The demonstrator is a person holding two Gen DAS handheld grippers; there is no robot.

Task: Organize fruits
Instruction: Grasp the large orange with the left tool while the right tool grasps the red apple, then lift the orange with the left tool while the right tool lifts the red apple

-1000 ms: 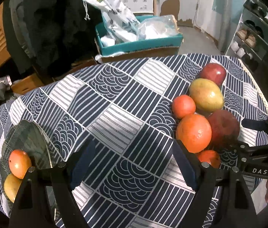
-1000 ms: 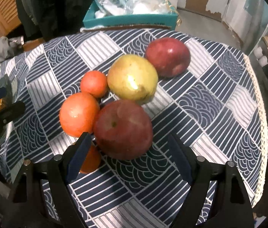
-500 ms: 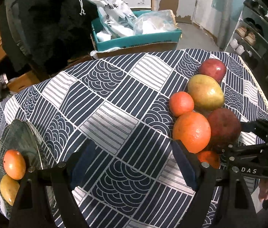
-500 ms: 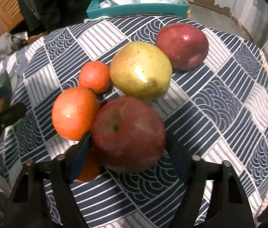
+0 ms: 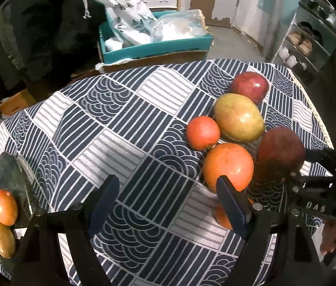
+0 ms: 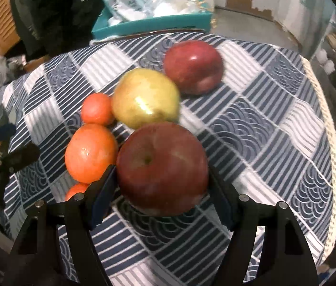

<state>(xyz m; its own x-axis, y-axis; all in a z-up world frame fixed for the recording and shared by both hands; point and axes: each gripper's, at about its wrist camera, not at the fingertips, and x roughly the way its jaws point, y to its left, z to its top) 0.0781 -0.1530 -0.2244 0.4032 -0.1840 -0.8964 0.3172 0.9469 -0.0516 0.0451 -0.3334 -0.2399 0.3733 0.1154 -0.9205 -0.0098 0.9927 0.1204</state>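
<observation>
A dark red apple (image 6: 162, 166) sits between the blue pads of my right gripper (image 6: 162, 191), which is shut on it; the left wrist view shows the same apple (image 5: 281, 152) in that gripper (image 5: 311, 190). Whether the apple still rests on the cloth I cannot tell. Touching it on the left is a large orange (image 6: 90, 152), with a small orange (image 6: 96, 108), a yellow-green mango (image 6: 145, 97) and a second red apple (image 6: 193, 66) behind. My left gripper (image 5: 166, 188) hangs open over the patterned cloth, its right finger just in front of the large orange (image 5: 227, 166).
A glass plate (image 5: 8, 174) at the table's left edge holds an orange-red fruit (image 5: 4, 207) and a yellow one (image 5: 2, 238). Another small orange (image 5: 222, 217) lies behind my left gripper's right finger. A teal box (image 5: 156, 45) with bags stands beyond the table's far edge.
My right gripper's jaws have closed from wide apart onto the dark red apple, which now fills more of that view. The left gripper has drifted right towards the fruit pile, still open.
</observation>
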